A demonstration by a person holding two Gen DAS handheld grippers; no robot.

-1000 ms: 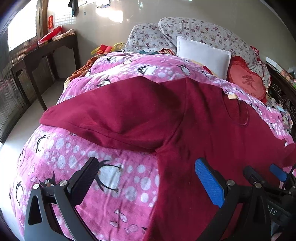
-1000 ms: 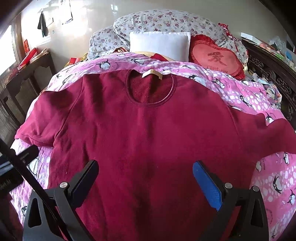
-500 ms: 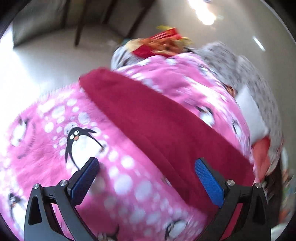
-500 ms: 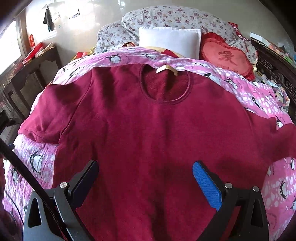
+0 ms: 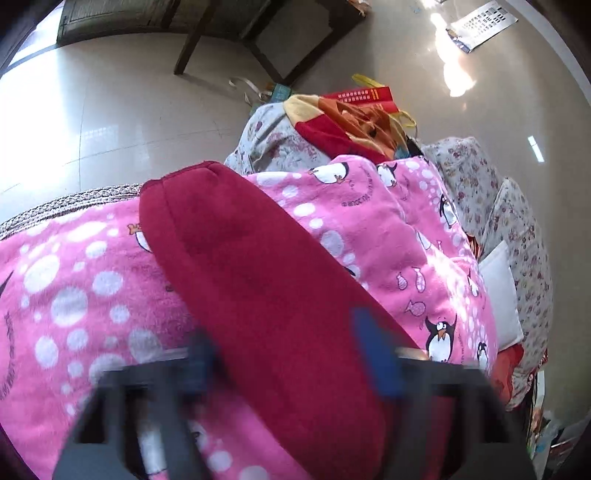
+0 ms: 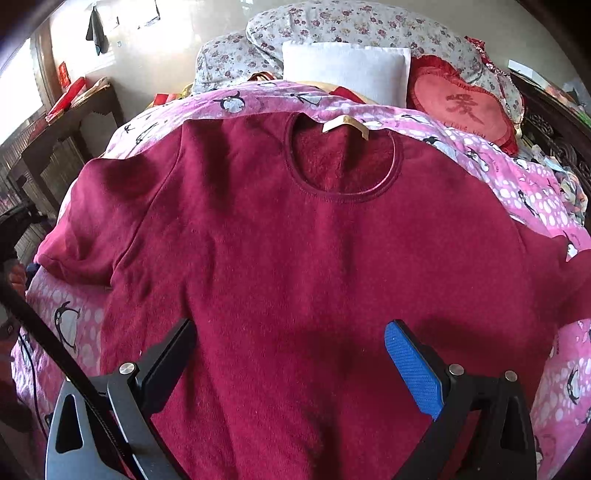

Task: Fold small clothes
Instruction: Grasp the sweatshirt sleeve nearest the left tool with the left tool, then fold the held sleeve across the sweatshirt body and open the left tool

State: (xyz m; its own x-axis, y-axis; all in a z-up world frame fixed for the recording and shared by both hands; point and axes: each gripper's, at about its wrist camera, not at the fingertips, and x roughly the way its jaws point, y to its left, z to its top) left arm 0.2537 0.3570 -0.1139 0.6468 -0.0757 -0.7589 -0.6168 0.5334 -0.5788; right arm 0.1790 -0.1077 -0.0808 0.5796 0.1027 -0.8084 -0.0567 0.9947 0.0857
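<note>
A dark red sweater (image 6: 295, 258) lies flat, front up, on a pink penguin blanket (image 6: 517, 177), neck hole toward the pillows. In the left wrist view its sleeve (image 5: 240, 258) runs diagonally to the bed's edge. My left gripper (image 5: 284, 354) is blurred and straddles that sleeve. Its jaws are closing with the sleeve between them, and the pads are not seen pressing it. My right gripper (image 6: 288, 354) hovers open above the sweater's lower body with nothing held.
A white pillow (image 6: 347, 70), floral pillows (image 6: 332, 22) and a red heart cushion (image 6: 461, 107) crowd the head of the bed. A dark wooden table (image 6: 74, 110) stands at the left. Beyond the bed's edge lies tiled floor (image 5: 110, 110).
The left gripper has swung out to the sleeve and rolled, and its fingers now stand closer together around the sleeve. The right gripper has hardly shifted and stays open.
</note>
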